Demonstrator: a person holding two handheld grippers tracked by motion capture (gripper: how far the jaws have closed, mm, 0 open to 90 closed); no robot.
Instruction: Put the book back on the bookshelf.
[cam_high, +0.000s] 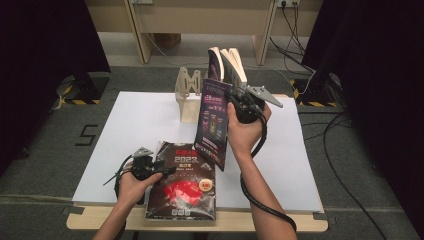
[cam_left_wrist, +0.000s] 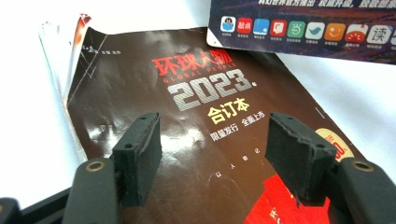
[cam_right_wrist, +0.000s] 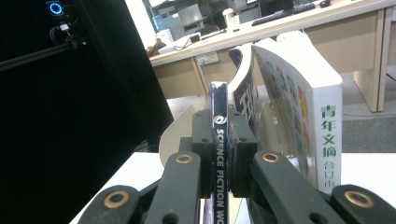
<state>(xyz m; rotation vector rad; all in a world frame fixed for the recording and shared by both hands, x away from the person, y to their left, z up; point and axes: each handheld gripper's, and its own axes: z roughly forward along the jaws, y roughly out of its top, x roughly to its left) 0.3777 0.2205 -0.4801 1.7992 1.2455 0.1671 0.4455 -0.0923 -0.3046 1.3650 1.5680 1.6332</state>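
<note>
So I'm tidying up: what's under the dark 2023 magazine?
The 2023 magazine lies flat on the white sheet, overhanging the table's wooden edge. Anything beneath it is covered.

Both grippers, left gripper (cam_high: 150, 169) and right gripper (cam_high: 246, 105), are black, with brass rivets behind ribbed jaws, grey three-cornered top plates, trailing black cables; forearms bare.

Overhead light falls evenly on the white table (cam_high: 135, 125), which nearly blows out in the left gripper view, where glare streaks the glossy magazine (cam_left_wrist: 187, 140), while the high view is soft and dim at its dark sides and the near jaws blur slightly.
</note>
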